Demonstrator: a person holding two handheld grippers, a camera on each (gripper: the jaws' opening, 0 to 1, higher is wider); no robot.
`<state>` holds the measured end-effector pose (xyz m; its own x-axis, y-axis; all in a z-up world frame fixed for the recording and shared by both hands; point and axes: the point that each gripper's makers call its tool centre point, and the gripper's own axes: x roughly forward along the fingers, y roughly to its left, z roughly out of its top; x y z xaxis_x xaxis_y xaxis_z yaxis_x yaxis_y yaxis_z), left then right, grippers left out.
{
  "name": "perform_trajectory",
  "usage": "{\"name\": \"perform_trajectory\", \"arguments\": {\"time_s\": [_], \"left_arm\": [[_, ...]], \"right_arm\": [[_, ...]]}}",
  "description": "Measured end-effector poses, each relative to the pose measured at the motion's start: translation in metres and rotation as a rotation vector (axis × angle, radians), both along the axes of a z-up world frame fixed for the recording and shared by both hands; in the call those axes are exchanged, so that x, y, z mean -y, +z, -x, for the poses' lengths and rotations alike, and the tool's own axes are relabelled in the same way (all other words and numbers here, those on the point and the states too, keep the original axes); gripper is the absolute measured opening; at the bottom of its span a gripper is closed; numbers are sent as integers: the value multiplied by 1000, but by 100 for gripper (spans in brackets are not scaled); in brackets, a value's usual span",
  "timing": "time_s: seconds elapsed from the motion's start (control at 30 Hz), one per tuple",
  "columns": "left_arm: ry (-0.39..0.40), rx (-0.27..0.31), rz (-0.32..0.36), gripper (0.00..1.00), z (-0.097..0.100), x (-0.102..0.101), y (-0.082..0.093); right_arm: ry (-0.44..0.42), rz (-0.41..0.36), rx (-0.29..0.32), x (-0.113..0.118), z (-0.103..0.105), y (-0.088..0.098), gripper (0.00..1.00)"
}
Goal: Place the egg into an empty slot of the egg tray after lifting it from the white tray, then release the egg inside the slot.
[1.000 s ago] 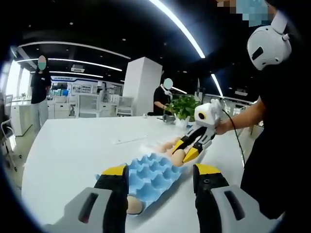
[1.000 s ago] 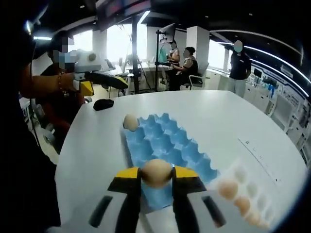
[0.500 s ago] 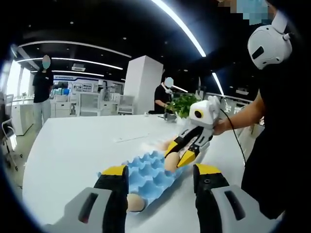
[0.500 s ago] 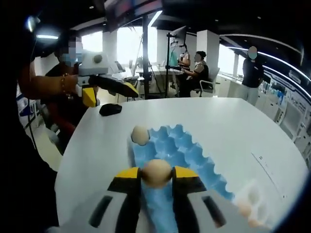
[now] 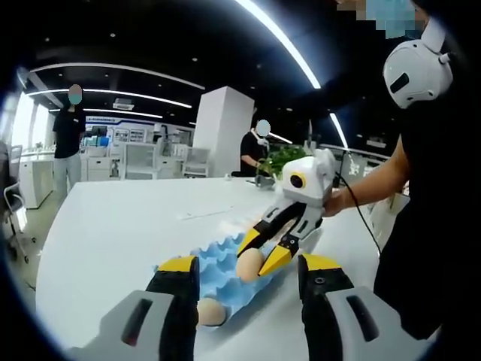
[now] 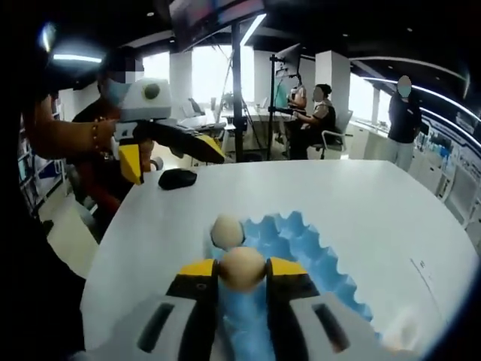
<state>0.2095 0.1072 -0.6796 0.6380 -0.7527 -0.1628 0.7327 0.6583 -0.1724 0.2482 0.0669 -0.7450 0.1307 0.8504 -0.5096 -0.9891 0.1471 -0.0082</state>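
Gripping an egg [image 6: 241,268] between its yellow-tipped jaws, the right gripper [image 6: 241,272] hangs over the blue egg tray [image 6: 310,256] — in the right gripper view the egg sits squarely between the two jaw tips, clamped from both sides, with the tray's blue cups directly beneath and beyond it. A second egg [image 6: 226,231] rests in a cup at the tray's far corner, just past the held one. The tray lies on a white table [image 6: 338,195], and a dark computer mouse [image 6: 177,178] sits near the table's far edge. In the left gripper view the same right gripper [image 5: 264,254] reaches in from the right, held by a person's hand [image 5: 340,199], its jaws pinching the egg [image 5: 249,265] low over the near end of the egg tray [image 5: 225,271]; the second egg [image 5: 210,310] lies in the closest cup, between the left gripper's jaws in the picture. The left gripper [image 5: 248,282] has its jaws wide apart with nothing between them — it is held above the table [image 5: 120,226], short of the tray. A green potted plant [image 5: 282,160] stands at the table's far side.
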Motion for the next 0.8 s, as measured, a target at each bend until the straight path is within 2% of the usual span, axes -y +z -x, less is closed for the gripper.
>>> {"name": "perform_trajectory", "arguments": {"time_s": [0.3, 0.8], "left_arm": [[1, -1, 3, 53, -1, -1, -1], [3, -2, 7, 53, -3, -3, -1]], "right_arm": [[32, 25, -1, -14, 3, -12, 24], [42, 56, -7, -17, 1, -27, 24]]}}
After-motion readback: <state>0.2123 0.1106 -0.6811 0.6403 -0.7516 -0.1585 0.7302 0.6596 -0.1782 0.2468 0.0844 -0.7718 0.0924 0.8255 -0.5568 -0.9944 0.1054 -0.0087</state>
